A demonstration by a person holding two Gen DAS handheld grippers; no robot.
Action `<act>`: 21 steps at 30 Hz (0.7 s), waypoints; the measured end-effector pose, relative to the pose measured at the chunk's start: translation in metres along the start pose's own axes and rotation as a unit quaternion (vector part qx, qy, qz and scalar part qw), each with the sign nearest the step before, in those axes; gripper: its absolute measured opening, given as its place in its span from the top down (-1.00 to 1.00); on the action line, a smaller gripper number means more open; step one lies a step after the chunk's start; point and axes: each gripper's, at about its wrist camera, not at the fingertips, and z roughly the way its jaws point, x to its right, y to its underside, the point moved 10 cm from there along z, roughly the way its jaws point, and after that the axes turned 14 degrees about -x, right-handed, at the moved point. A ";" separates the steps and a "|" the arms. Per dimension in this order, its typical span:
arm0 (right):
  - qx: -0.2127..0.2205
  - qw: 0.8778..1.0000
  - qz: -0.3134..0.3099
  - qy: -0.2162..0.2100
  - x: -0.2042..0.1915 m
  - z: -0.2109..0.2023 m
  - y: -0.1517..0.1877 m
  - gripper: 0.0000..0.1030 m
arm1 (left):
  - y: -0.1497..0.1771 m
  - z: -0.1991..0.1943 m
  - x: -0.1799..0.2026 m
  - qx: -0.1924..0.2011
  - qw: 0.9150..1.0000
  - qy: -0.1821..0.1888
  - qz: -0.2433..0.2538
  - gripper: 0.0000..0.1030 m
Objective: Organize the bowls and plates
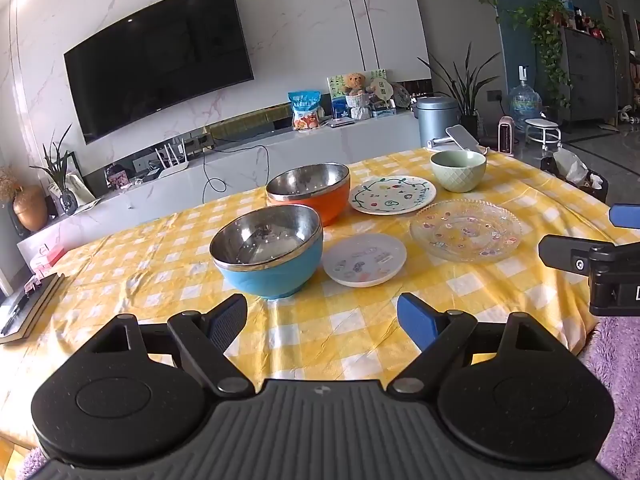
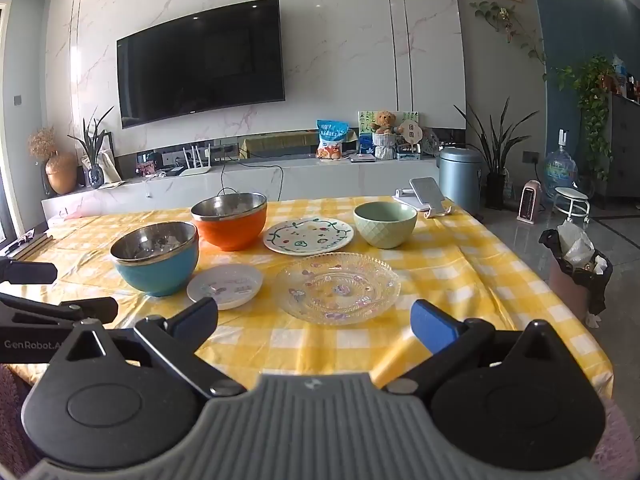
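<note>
Left gripper (image 1: 322,322) low at bottom centre of its view, fingers spread wide, holding nothing. Right gripper (image 2: 314,320) the same in its view. On the yellow checked tablecloth (image 1: 360,340), mid-frame: blue bowl (image 1: 267,250) just beside small white plate (image 1: 365,259); orange bowl (image 1: 308,192) behind; painted plate (image 1: 392,195), glass plate (image 1: 466,230), green bowl (image 1: 458,170) to the right.

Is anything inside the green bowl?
The green bowl shows only bare inner wall from the right wrist view; its near rim hides the bottom, so contents there cannot be ruled out.
</note>
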 end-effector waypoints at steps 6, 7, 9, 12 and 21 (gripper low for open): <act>0.001 1.000 0.000 -0.001 -0.001 0.000 0.000 -0.95 | 0.000 -0.001 -0.001 -0.001 1.000 -0.010 0.003 -0.93; 0.002 1.000 -0.001 -0.001 -0.001 0.000 0.000 -0.95 | 0.000 -0.001 -0.002 -0.001 1.000 -0.010 0.003 -0.93; 0.002 1.000 -0.001 -0.002 -0.002 -0.003 0.000 -0.95 | 0.000 0.003 0.000 -0.002 1.000 -0.011 0.008 -0.93; -0.001 1.000 0.002 -0.002 -0.002 -0.006 -0.005 -0.95 | 0.000 0.005 0.000 -0.003 1.000 -0.010 0.008 -0.93; -0.007 1.000 0.002 0.001 0.001 0.004 0.006 -0.95 | 0.000 0.004 0.002 -0.003 1.000 -0.013 0.013 -0.93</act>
